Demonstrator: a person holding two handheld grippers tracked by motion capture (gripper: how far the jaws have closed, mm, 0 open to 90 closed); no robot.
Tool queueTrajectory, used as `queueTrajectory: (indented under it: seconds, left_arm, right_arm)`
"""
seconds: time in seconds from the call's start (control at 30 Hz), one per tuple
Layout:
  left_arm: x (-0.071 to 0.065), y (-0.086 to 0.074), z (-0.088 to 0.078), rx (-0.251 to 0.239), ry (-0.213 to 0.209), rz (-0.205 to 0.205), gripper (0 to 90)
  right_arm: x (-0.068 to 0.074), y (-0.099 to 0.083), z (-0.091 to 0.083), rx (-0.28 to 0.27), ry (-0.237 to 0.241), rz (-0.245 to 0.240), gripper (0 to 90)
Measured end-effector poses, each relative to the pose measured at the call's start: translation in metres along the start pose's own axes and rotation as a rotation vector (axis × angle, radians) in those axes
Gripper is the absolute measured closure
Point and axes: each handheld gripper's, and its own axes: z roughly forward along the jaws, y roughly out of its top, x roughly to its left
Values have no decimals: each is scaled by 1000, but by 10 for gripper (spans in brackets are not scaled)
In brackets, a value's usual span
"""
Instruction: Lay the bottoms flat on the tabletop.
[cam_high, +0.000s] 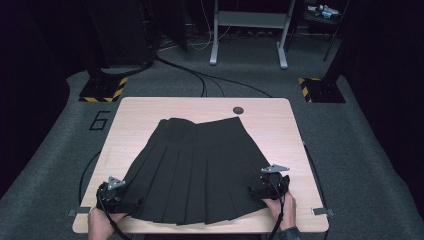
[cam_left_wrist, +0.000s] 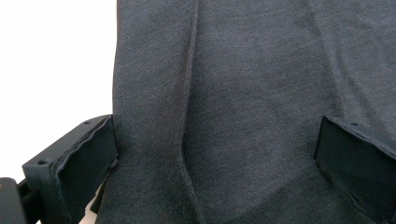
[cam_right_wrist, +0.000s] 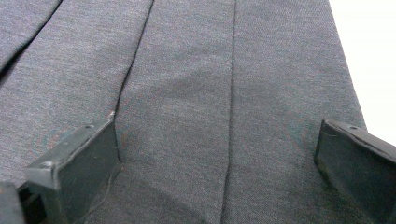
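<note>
Skirt: a black pleated skirt (cam_high: 195, 167) lies spread flat on the wooden table (cam_high: 140, 112), narrow waistband toward the far edge, wide hem fanned out toward the person.
Left gripper: the left gripper (cam_high: 116, 196) sits at the skirt's near left corner, low over the hem; in the left gripper view (cam_left_wrist: 215, 154) its two black jaws stand wide apart with the dark cloth lying between them, and the pads do not press on it.
Right gripper: the right gripper (cam_high: 267, 186) sits at the near right corner of the hem; in the right gripper view (cam_right_wrist: 217, 163) its jaws are also spread wide, with pleated cloth between them and nothing clamped.
Hands: the left hand (cam_high: 100, 222) and right hand (cam_high: 285, 212) come in from the near edge, one at each lower corner.
Skirt edges: in the left gripper view the side edge runs just inside the left jaw, with bright table beyond it; in the right gripper view the side edge runs toward the right jaw.
Open room: bare tabletop lies on both sides of the skirt and past the waistband, where a round cable hole (cam_high: 238, 110) sits near the far edge; the hem lies close to the near table edge.
Surroundings: grey carpet (cam_high: 360, 150) lies around the table.
</note>
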Motion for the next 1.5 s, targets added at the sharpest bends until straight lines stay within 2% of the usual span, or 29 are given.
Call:
queueTrajectory:
  seconds: [0.27,0.47,0.57,0.7,0.9,1.0,1.1,1.2,1.23,1.3,1.4,1.43,1.5]
  left_arm:
    - [7,19,16,-1,-7,-2,0]
    - [14,37,31,-9,-8,-1,0]
    - [18,46,36,9,-12,6,0]
    - [22,57,45,9,-6,-1,0]
    - [24,63,50,3,-11,1,0]
    - [25,64,49,-13,-22,-21,0]
    - [26,63,38,-56,-20,-30,0]
    - [26,61,23,-98,-7,-27,0]
    - [27,59,18,-98,-8,-23,0]
    - [29,54,9,-123,1,-28,0]
    - [34,40,0,-126,12,-29,0]
    - [36,35,-4,-110,16,-24,0]
    - [40,22,-7,-120,17,-38,0]
  right_arm:
    - [-12,16,15,-17,-14,19,0]
    - [-21,30,26,-14,-22,22,0]
    - [-26,38,31,-6,-21,26,0]
    - [-31,48,39,3,-25,30,0]
    - [-35,55,43,9,-23,39,0]
    - [-35,55,43,7,-20,39,0]
    - [-38,54,39,-6,4,61,0]
    - [-41,49,24,-63,34,84,0]
    - [-42,46,17,-72,36,83,0]
    - [-44,39,5,-95,23,73,0]
    - [-48,21,-12,-112,1,72,0]
    - [-50,13,-17,-120,-11,80,0]
    - [-57,-3,-24,-115,-21,83,0]
